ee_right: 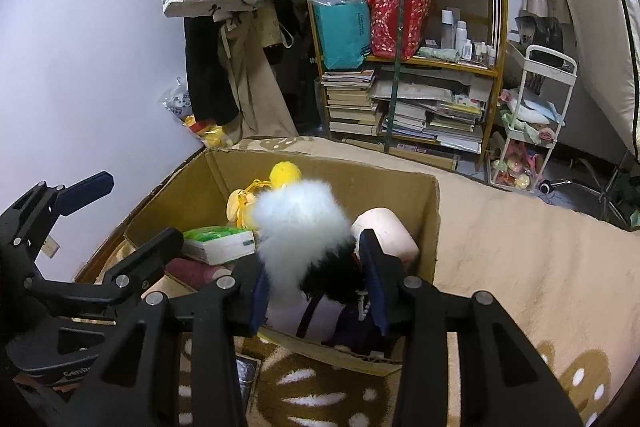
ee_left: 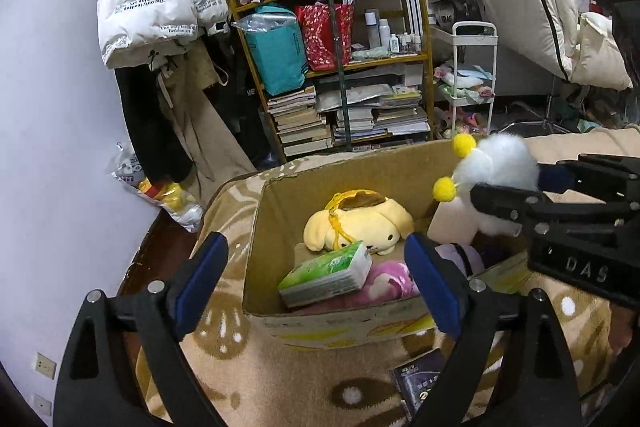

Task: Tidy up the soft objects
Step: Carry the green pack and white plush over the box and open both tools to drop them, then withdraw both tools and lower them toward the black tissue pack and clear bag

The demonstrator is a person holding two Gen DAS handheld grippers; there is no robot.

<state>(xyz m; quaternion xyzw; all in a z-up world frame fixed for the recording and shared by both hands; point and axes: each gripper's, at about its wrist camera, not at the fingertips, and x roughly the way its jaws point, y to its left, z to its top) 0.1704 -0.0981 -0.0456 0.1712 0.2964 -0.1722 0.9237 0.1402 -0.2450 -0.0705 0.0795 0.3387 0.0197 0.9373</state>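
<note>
only right wrist shows pale cushion, fluffy toy clamped

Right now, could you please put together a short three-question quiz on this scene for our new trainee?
1. True or false: the left gripper is clamped on the yellow dog plush.
2. Multiple choice: what does the right gripper hold? A) the green tissue pack B) a white fluffy toy with yellow pompoms C) a book
3. Fill in: the held toy hangs over the open ______.

Key
1. False: its jaws stand wide apart, holding nothing.
2. B
3. cardboard box
</note>
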